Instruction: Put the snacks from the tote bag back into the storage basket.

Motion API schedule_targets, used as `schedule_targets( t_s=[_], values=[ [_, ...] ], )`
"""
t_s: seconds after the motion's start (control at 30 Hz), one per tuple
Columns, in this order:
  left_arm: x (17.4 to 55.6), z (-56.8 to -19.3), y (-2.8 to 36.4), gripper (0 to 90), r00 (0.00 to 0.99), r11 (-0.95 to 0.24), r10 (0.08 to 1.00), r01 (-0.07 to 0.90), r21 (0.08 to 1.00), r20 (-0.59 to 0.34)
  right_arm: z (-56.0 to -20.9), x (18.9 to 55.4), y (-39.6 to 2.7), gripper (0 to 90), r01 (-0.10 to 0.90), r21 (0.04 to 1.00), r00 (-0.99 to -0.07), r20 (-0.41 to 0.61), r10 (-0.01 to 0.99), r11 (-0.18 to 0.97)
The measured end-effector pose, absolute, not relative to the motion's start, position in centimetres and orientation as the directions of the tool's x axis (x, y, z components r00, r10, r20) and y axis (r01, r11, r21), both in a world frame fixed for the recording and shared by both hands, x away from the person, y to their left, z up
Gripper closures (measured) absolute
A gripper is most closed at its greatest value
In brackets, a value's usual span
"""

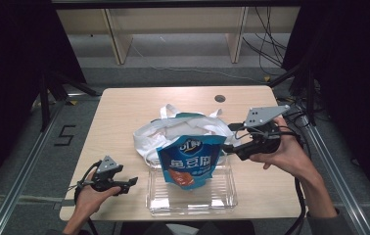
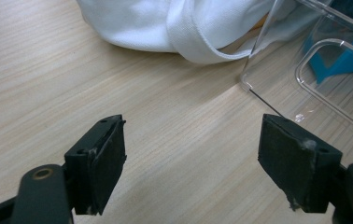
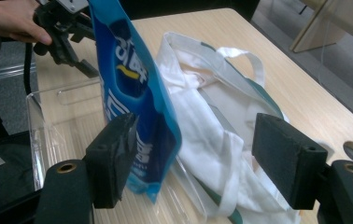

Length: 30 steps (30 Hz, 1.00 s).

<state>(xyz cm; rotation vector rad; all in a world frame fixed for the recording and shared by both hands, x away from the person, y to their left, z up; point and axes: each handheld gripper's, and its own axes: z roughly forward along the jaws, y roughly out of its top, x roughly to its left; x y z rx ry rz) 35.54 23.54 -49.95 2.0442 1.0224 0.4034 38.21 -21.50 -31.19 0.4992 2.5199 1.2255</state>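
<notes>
Jaws apart on the right gripper, it sits just beside the right edge of the blue foil snack pouch with white lettering, with nothing clamped between the pads. In the right gripper view the pouch's edge lies just inside the near jaw, though contact cannot be confirmed. That pouch stands upright with its bottom inside the clear plastic rectangular tray, leaning back against the white cloth tote bag directly behind it. Its long axis runs roughly vertical, printed face toward the person, top seam tipped a little toward the tote.

Judging from this, the step in hand is settling the pouch into the tray. To do it well, draw the gripper clear sideways (not across the pouch) so the foil is not dragged over. Well to the pouch's left, the left gripper rests over the wooden table, jaws wide and empty.
</notes>
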Motion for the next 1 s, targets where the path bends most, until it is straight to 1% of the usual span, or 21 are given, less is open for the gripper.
schedule_targets(
  t_s=[0.07,0.2,0.3,0.33,0.37,0.47,0.53,0.57,0.6,0.67,0.83,0.87,0.93,1.0],
  values=[
    [35.6,-49.8,23.8,22.7,0.641,-0.395,0.767,0.513,0.763,-0.034,-31.7,38.1,-22.0,31.5,0.185,0.809,-0.887,-0.108,0.45,0.558],
    [35.6,-49.8,23.8,22.7,0.642,-0.396,0.766,0.512,0.762,-0.033,-32.7,38.1,-23.3,31.3,0.211,0.82,-0.877,-0.082,0.474,0.532],
    [35.6,-49.8,23.6,22.8,0.639,-0.385,0.769,0.504,0.773,-0.033,-33.1,38.1,-24.1,31.2,0.245,0.811,-0.856,-0.076,0.512,0.531],
    [35.6,-49.8,23.7,22.7,0.643,-0.391,0.765,0.503,0.771,-0.031,-33.3,38.2,-24.3,31.2,0.237,0.822,-0.848,-0.084,0.523,0.517],
    [35.6,-49.7,23.7,22.7,0.644,-0.394,0.765,0.502,0.77,-0.029,-33.3,38.2,-24.7,31.1,0.263,0.811,-0.843,-0.07,0.533,0.522],
    [35.7,-49.7,23.7,22.8,0.645,-0.391,0.763,0.502,0.771,-0.033,-33.9,38.4,-25.4,30.9,0.287,0.818,-0.815,-0.064,0.576,0.498],
    [35.7,-49.7,23.6,22.8,0.641,-0.385,0.767,0.503,0.774,-0.035,-34.5,38.5,-25.8,30.2,0.303,0.818,-0.807,-0.053,0.589,0.489],
    [35.7,-49.7,23.5,22.8,0.639,-0.383,0.768,0.5,0.777,-0.033,-34.7,38.8,-26.0,29.7,0.303,0.811,-0.814,-0.054,0.579,0.5],
    [35.7,-49.8,23.2,22.7,0.631,-0.357,0.775,0.501,0.788,-0.05,-35.1,38.9,-26.0,29.6,0.306,0.819,-0.804,-0.052,0.592,0.486],
    [35.8,-49.7,23.3,22.7,0.643,-0.387,0.765,0.499,0.775,-0.032,-35.6,39.2,-26.3,29.3,0.325,0.806,-0.8,-0.045,0.598,0.495],
    [35.7,-49.7,23.6,22.8,0.63,-0.384,0.776,0.511,0.769,-0.032,-36.9,39.9,-26.9,29.1,0.362,0.793,-0.785,-0.025,0.619,0.49],
    [35.6,-49.8,23.5,22.7,0.622,-0.365,0.782,0.523,0.77,-0.052,-37.1,39.9,-26.9,29.0,0.377,0.786,-0.782,-0.014,0.624,0.49],
    [35.5,-49.8,23.4,22.7,0.627,-0.362,0.778,0.502,0.786,-0.042,-37.3,40.1,-27.2,29.0,0.372,0.785,-0.784,-0.022,0.621,0.496],
    [35.5,-49.6,23.5,22.7,0.64,-0.389,0.768,0.499,0.774,-0.027,-37.4,40.2,-27.3,28.7,0.379,0.778,-0.78,-0.023,0.625,0.501]
  ],
)
